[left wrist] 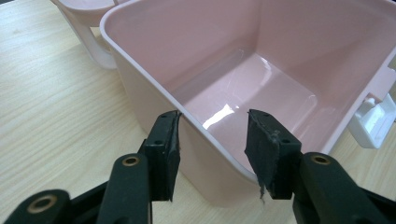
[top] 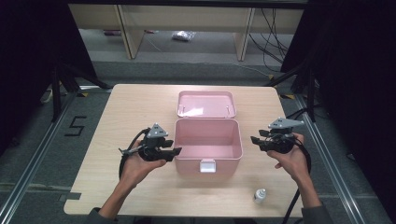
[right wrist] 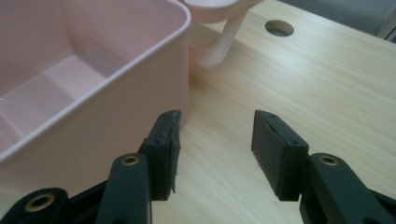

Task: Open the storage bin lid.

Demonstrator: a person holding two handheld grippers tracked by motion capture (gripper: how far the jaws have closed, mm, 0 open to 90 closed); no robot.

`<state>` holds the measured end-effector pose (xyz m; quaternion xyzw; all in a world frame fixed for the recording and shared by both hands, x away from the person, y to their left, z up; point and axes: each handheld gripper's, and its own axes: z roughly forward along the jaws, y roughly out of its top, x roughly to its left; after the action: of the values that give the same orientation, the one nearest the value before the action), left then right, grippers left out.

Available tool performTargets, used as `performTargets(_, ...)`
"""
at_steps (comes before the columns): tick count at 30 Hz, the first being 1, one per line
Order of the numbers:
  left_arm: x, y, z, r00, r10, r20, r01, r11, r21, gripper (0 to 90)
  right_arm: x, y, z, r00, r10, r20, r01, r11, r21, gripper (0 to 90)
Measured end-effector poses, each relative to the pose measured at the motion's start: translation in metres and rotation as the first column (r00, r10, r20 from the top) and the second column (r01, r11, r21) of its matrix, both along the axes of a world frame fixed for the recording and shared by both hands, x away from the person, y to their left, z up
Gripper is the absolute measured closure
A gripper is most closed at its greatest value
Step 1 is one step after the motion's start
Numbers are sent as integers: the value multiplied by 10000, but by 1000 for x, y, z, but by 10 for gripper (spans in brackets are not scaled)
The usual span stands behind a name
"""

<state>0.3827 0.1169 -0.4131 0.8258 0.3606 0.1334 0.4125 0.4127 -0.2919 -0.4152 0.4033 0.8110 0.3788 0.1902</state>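
The pink box (top: 208,140) sits open at the middle of the table (top: 116,116), its lid (top: 206,103) thrown back flat behind it and its white latch (top: 208,165) facing me. I see nothing inside it. My left gripper (top: 176,153) hangs right at the box's left wall; in the left gripper view its jaws stand spread, with the box's rim (left wrist: 154,79) running between them, touching neither as far as I can tell. My right gripper (top: 252,140) waits just beside the right wall, jaws likewise spread over bare wood, the wall (right wrist: 93,116) beside the left-hand jaw. A small white bottle (top: 259,195) stands near the table's front edge, by my right forearm.
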Motion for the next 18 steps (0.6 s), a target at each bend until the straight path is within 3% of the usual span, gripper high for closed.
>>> performTargets(7,0,0,0,10000,-5,76,4,10000,21,539,-11,-4,-4,9988,21,-491,-40,9993,-383,473)
performTargets(13,-1,0,0,10000,11,94,-11,10000,23,539,-25,-6,-3,9904,-23,-1385,-64,9980,-626,427)
performTargets(14,-1,0,0,10000,-4,96,4,10000,1,539,-25,-6,-6,9940,152,-1085,-212,9983,-547,424)
performTargets(15,-1,0,0,10000,-9,81,9,10000,0,539,-29,-6,-3,9885,-27,-1511,-70,9980,-633,420)
performTargets(16,-1,0,0,10000,-15,86,15,10000,12,539,-29,-6,-8,9945,100,-1038,-162,9981,-593,415)
performTargets(17,-1,0,0,10000,-12,87,12,10000,24,540,-31,-7,-4,9885,81,-1508,-194,9971,-739,410)
performTargets(18,0,0,0,10000,-45,67,45,10000,16,539,-34,-7,-3,9878,-1,-1557,-120,9970,-768,407)
